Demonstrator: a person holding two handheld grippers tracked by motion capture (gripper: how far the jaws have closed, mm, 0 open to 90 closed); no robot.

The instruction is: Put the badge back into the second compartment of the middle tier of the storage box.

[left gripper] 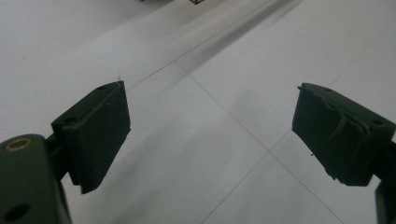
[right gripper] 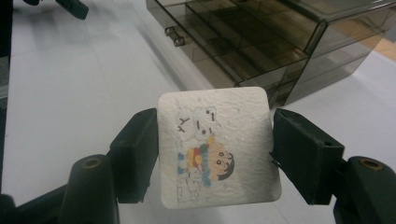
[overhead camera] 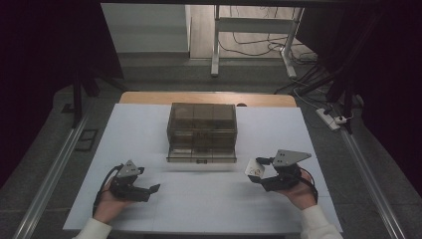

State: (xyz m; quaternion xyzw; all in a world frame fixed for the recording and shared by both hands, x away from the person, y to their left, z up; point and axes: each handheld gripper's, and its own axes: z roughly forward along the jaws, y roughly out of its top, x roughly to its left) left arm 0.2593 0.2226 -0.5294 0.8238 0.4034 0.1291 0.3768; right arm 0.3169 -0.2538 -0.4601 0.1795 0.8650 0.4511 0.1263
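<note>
My right gripper (overhead camera: 257,172) is shut on a white square pad (right gripper: 218,147) printed with a cartoon child and a dog; in the high view the pad (overhead camera: 255,168) hangs just above the table at the right, in front of the drawer box. A smoky transparent drawer box (overhead camera: 202,132) stands mid-table with its bottom drawer (overhead camera: 201,155) pulled out; the right gripper view shows the box (right gripper: 261,42) close behind the pad. My left gripper (overhead camera: 149,190) rests low at the front left, jaws wide open with nothing between its pads (left gripper: 95,135).
White sheet (overhead camera: 204,199) covers the table, whose wooden edge (overhead camera: 209,98) shows at the back. Metal rails (overhead camera: 50,179) run along both sides on the floor. A desk frame (overhead camera: 254,30) and cables lie beyond the table.
</note>
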